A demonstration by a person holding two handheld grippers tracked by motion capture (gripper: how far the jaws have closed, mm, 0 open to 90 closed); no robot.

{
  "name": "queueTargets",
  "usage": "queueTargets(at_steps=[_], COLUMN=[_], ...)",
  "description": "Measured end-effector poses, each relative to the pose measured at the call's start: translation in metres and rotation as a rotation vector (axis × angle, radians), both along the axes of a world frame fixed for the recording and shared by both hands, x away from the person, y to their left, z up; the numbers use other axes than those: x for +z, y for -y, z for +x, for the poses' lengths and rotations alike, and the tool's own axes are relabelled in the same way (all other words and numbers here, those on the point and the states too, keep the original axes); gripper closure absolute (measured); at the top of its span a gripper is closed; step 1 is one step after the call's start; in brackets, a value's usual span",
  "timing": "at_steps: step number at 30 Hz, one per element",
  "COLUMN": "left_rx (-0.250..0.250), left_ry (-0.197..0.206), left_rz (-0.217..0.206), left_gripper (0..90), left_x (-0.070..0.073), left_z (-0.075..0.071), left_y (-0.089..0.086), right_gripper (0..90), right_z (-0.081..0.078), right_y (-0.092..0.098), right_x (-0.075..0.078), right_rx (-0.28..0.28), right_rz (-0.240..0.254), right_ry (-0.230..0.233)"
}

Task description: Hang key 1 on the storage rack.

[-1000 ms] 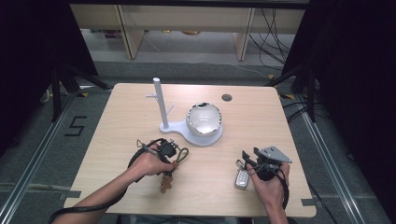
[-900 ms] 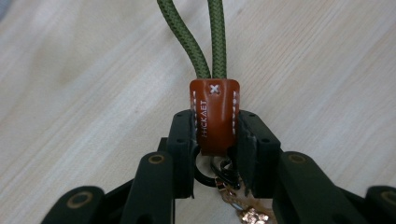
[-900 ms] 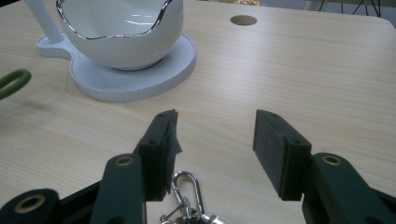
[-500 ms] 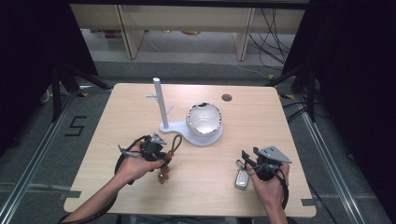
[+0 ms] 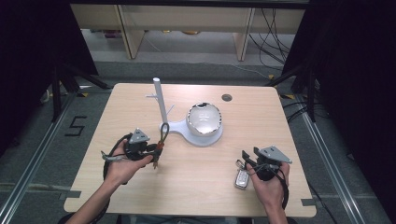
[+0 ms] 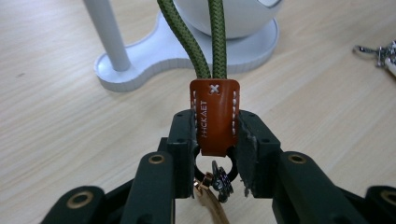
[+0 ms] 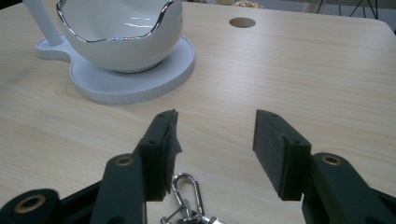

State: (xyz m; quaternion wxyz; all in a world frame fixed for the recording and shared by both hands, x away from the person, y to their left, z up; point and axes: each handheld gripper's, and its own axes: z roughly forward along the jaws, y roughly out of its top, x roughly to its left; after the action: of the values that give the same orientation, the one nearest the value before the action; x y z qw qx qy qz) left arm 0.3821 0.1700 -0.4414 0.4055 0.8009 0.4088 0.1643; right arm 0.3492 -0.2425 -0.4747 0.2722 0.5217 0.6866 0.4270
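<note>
The left tongs [image 6: 215,140] clamp the orange leather tab [image 6: 215,116] of a green cord keychain [image 5: 163,135], holding it above the surface [image 5: 205,182] beside the white stand [image 5: 161,109] and its bowl [image 5: 204,119]. The right tongs [image 7: 215,149] stand open over the surface, with a car key [image 5: 241,178] lying just beside them.

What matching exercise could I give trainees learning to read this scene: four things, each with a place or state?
Things:
1. leather tab
2. white bowl
3. car key
4. right gripper

Places or states:
A. lying flat on the table
B. open, nothing between the jaws
C. pinched between the left gripper's jaws
D. sitting on the white stand's round base

Pairs: 1-C, 2-D, 3-A, 4-B
</note>
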Motion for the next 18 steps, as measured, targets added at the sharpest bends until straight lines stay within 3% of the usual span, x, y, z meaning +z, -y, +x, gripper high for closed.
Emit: queueTargets(at_steps=[7, 12, 13, 14, 15, 18], left_rx=[0.067, 0.085, 0.101, 0.096, 0.105, 0.106], left_ry=[0.066, 0.080, 0.089, 0.093, 0.099, 0.110], left_rz=[-0.058, -0.067, -0.086, -0.070, -0.086, -0.079], left_gripper=[68.0, 68.0, 68.0, 68.0, 68.0, 68.0], left_x=[0.009, 0.013, 0.014, 0.016, 0.017, 0.019], left_z=[0.002, 0.004, 0.005, 0.005, 0.006, 0.007], left_y=[-0.016, -0.019, -0.019, -0.021, -0.020, -0.021], right_gripper=[50.3, 50.3, 50.3, 50.3, 50.3, 50.3], right_z=[0.000, 0.000, 0.002, 0.002, 0.002, 0.002], right_y=[-0.001, -0.001, 0.001, 0.001, 0.001, 0.002], right_x=[0.000, 0.000, -0.001, -0.001, -0.001, -0.001], right_rx=[-0.005, -0.004, 0.017, 0.011, 0.018, 0.015], right_rz=[0.003, 0.007, -0.013, -0.021, -0.013, -0.015], right_ry=[0.002, 0.002, 0.019, 0.021, 0.018, 0.018])
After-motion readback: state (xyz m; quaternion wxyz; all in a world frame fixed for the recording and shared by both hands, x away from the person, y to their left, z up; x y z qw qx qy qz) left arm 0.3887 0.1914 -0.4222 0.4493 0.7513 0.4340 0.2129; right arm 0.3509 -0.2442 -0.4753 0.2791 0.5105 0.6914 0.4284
